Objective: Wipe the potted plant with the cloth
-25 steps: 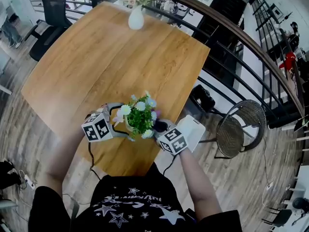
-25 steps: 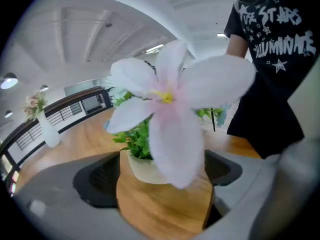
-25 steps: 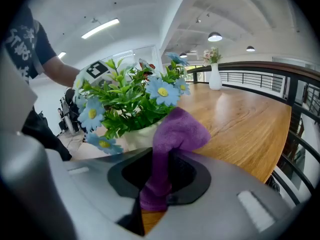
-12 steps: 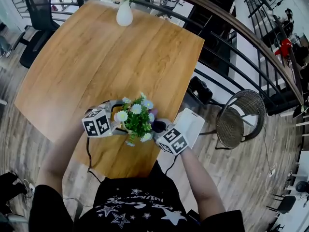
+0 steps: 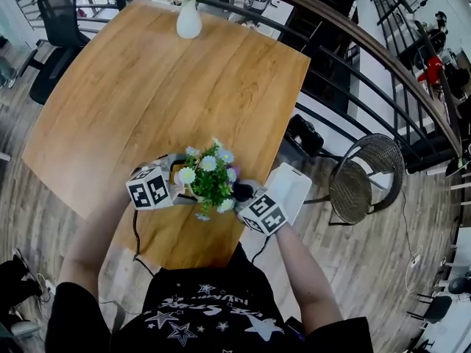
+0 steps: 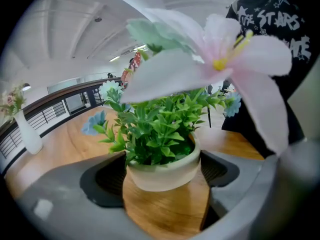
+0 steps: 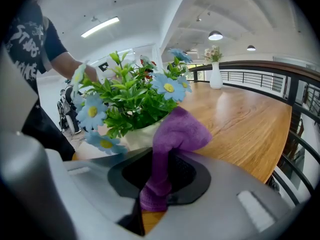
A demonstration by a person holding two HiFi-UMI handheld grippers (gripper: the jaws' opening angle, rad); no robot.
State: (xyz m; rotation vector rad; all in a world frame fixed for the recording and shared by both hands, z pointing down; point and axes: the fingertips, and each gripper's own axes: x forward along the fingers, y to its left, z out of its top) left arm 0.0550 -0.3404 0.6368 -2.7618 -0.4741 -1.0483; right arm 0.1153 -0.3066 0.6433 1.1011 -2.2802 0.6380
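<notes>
The potted plant stands between the jaws of the left gripper. These have just been closing and are still set wide, with a pad meeting the cream pot on either side and no gap showing. A pale pink bloom hangs right in front of that gripper's camera.

The right gripper is clamped narrow on the purple cloth. The cloth bunches out beyond the jaw tips and rests against the pot's rim, just under the green leaves and blue daisies.

From the head view, both grippers slope downward at the near edge of the wooden table. The two forearms converge on the plant, one from each side.

The person's black shirt has white lettering in which "STARS" can be read. The rest is cut off.
</notes>
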